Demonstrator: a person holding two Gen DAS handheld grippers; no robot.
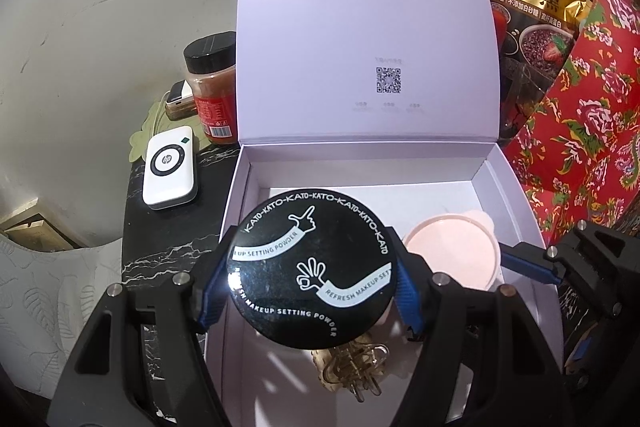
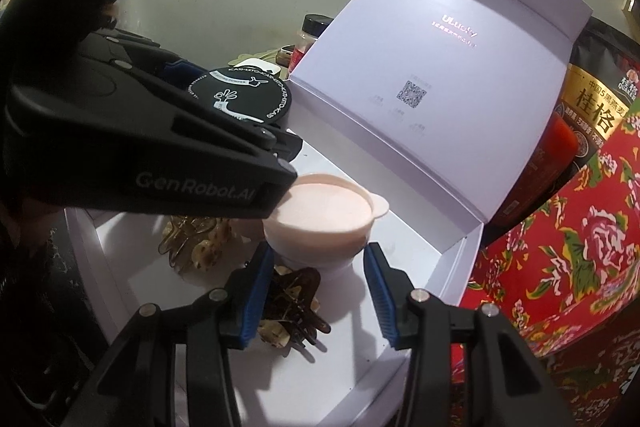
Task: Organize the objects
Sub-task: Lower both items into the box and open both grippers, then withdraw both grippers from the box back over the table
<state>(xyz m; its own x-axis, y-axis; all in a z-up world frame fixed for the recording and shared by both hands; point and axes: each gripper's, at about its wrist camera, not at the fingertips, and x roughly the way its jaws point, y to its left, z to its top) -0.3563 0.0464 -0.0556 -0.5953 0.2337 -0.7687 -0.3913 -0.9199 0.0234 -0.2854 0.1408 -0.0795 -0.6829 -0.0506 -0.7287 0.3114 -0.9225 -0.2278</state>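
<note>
A black marble-patterned table (image 1: 160, 247) against a pale wall carries a white box (image 1: 516, 223) with its lid propped upright, a spice jar (image 1: 212, 83) and a white HP device (image 1: 170, 167) beside it. The left gripper (image 1: 312, 283) clamps a black powder compact (image 1: 310, 267) above the box's left side. The right gripper (image 2: 320, 279) hangs spread wide just before a pink container (image 2: 320, 223) standing inside, near amber hair claws (image 2: 196, 243).

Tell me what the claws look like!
Both claws are chunky black plastic with silver round bolts. The left claw and right claw each have two fingers lined with ribbed blue pads. The left one has grey "GenRobot.AI" lettering on its side. No cables show.
</note>
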